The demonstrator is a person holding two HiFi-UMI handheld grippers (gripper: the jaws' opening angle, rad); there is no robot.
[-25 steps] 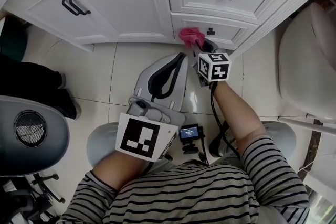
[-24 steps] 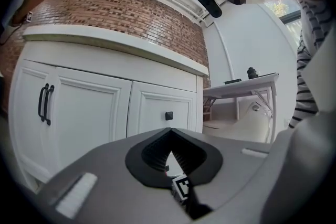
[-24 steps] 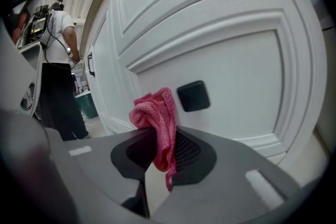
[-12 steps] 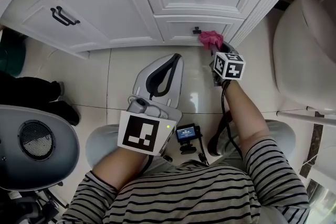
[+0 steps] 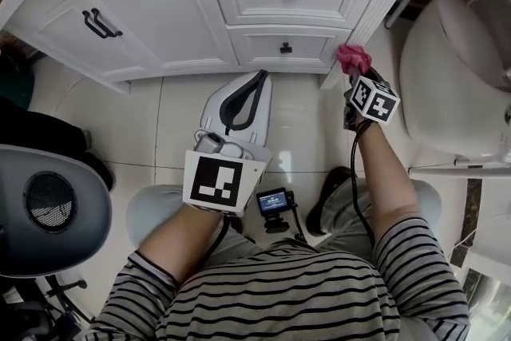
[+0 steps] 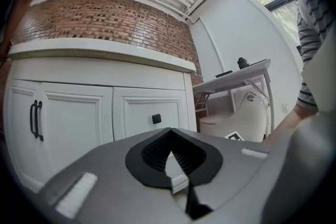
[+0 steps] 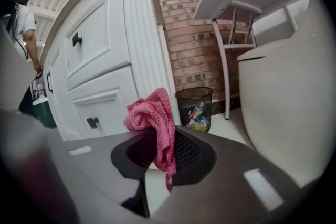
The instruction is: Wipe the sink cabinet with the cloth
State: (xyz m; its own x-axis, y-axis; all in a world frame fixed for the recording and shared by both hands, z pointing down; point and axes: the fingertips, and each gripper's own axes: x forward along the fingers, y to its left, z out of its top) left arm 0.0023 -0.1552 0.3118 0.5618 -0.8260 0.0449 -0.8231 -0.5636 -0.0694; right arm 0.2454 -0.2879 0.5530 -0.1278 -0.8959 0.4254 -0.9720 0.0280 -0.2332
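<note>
The pink cloth (image 7: pixel 153 117) is pinched by a fold in our right gripper (image 7: pixel 157 161). The jaws are closed on it, and most of it sits bunched above and just ahead of the tips, with a tail hanging down between the pads. In the head view the cloth (image 5: pixel 352 57) sits at the foot of the sink cabinet (image 5: pixel 160 4), by its fluted corner post (image 5: pixel 374 2). We cannot tell whether it is pressing the post or only beside it.

To the left of the right gripper's tips is the lower drawer and its dark knob (image 7: pixel 93 122). Beyond them and to the right stands a mesh waste bin (image 7: pixel 195 107), with the toilet (image 7: pixel 294 102) close on the right.

Our left gripper (image 5: pixel 260 77) hangs low over the floor tiles, well short of the cabinet. Its jaws meet at the tips with nothing between them.

We judge the grip to be the main risk. With so little cloth held, dragging it along the post's grooves or past the knob could snag it and pull it free. If the wad folds aside, the hard tips could scrape the paint. A stroke that runs past the corner would wipe only air toward the bin.
</note>
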